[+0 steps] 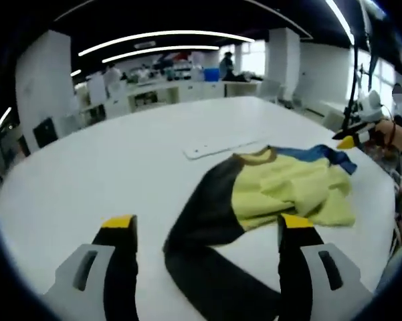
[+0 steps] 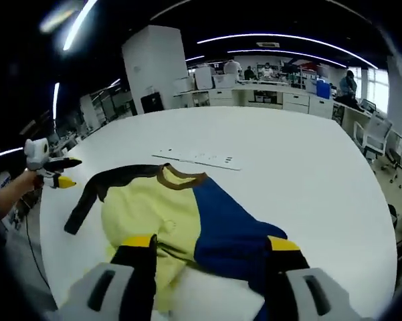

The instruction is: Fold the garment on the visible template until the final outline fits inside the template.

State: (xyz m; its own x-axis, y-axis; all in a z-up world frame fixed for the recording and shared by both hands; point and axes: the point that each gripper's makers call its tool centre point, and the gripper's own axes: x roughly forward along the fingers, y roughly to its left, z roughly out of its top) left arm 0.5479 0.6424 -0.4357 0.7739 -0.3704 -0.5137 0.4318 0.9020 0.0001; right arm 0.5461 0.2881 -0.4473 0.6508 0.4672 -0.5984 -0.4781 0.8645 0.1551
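A crumpled long-sleeved garment (image 1: 287,190) lies on the white table (image 1: 107,174). It has a yellow body, a brown collar, a black sleeve (image 1: 207,227) and a blue sleeve (image 1: 318,154). My left gripper (image 1: 207,224) is open over the black sleeve, its jaws astride it and holding nothing. In the right gripper view the garment (image 2: 154,214) has its blue part (image 2: 224,231) nearest, and my right gripper (image 2: 211,242) hangs open above it. A flat white strip (image 1: 217,147) lies beyond the collar, and it is the white strip (image 2: 197,159) in the right gripper view too.
The right gripper (image 1: 351,140) enters at the far side of the garment, held by a hand (image 1: 394,134). The left gripper (image 2: 53,179) shows at the table's left edge. Desks, chairs (image 2: 374,137) and people stand far behind the table.
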